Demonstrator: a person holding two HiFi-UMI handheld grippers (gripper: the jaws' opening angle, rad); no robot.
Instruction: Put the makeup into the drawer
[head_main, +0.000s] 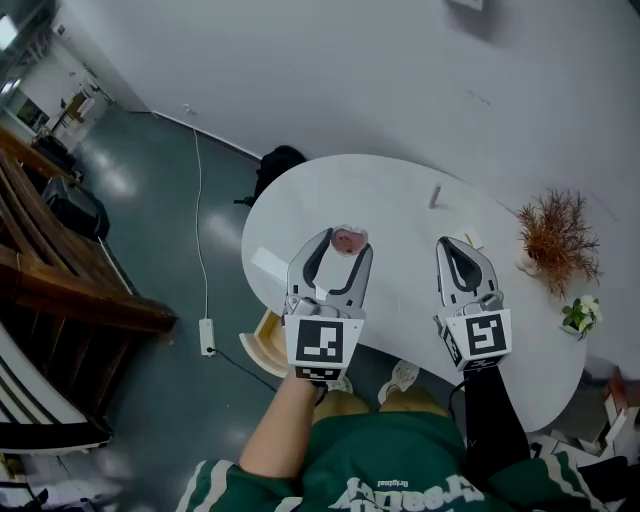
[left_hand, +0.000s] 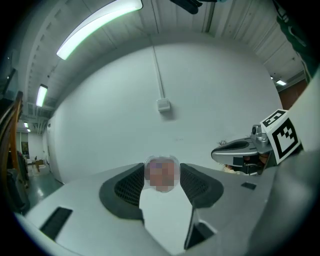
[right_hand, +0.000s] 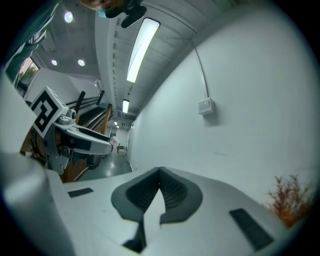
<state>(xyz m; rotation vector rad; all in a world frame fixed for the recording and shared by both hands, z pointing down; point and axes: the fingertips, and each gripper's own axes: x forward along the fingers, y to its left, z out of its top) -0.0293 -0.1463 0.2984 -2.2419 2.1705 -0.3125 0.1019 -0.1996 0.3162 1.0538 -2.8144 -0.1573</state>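
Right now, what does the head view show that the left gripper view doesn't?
Head view only: the white table seen from above, the power strip and black bag on the floor, and the person's green shirt. Left gripper view only: the ceiling light strip and the wall box. Both: the left tongs closed on the makeup jar, and the right tongs, shut and empty.

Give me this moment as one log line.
left tongs: shut on round makeup case | right tongs: shut, empty | both held over white table
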